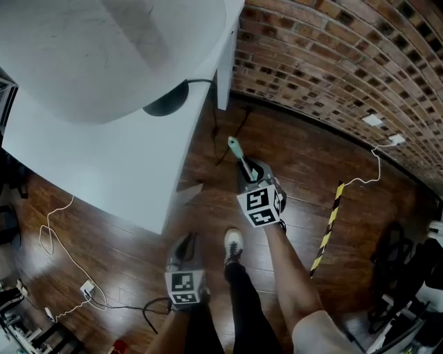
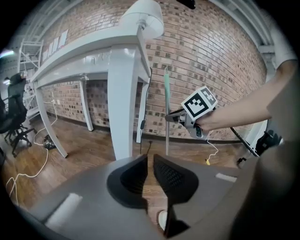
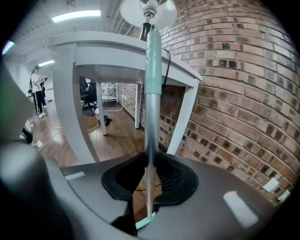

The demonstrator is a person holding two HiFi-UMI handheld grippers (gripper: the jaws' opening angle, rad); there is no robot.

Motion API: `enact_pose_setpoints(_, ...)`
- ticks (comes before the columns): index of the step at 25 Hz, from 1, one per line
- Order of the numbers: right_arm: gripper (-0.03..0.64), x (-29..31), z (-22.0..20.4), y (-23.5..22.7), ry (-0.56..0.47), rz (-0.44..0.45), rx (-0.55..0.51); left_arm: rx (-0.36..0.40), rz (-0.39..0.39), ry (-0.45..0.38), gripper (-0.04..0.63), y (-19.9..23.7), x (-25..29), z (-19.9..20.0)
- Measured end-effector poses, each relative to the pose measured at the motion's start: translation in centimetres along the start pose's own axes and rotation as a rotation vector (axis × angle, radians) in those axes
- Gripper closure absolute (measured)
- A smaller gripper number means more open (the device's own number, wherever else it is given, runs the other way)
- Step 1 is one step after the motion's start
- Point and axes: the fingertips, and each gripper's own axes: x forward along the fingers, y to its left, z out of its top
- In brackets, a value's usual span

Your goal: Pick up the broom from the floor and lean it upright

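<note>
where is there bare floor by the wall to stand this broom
Bare wood floor lies ahead of the right gripper holding the broom, between the black cable by the table leg and the white cable along the brick wall. Another bare strip runs between the shoe and the striped tape. Crowded: loose cables at left, equipment at far right.

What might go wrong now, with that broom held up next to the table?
Only the right tongs grip the broom by its thin pole, so it may slip or swing. Its top looks close to the white lamp and may knock it. Loose cables lie on the floor near the person's feet.
</note>
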Motion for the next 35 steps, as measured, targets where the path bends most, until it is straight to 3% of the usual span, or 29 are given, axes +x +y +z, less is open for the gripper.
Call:
enact_pose_setpoints(11, 0.526, 5.2, 3.8, 0.1, -0.028, 0.021, 0.014, -0.026, 0.018, 0.025, 0.554, 1.3, 1.1, -1.1)
enact_pose_setpoints(22, 0.522, 7.5, 4.4, 0.9, -0.036, 0.036, -0.009, -0.007, 0.018, 0.032, 0.554, 2.1, 1.6, -1.2)
enact_pose_setpoints(28, 0.485, 8.1, 4.5, 0.8, -0.041, 0.039, -0.086, -0.007, 0.012, 0.044, 0.557, 2.1, 2.1, -1.8)
enact_pose_setpoints(35, 0.463, 8.1, 4.4, 0.1, -0.047, 0.022, -0.051, -0.002, -0.007, 0.047, 0.561, 1.2, 2.2, -1.9)
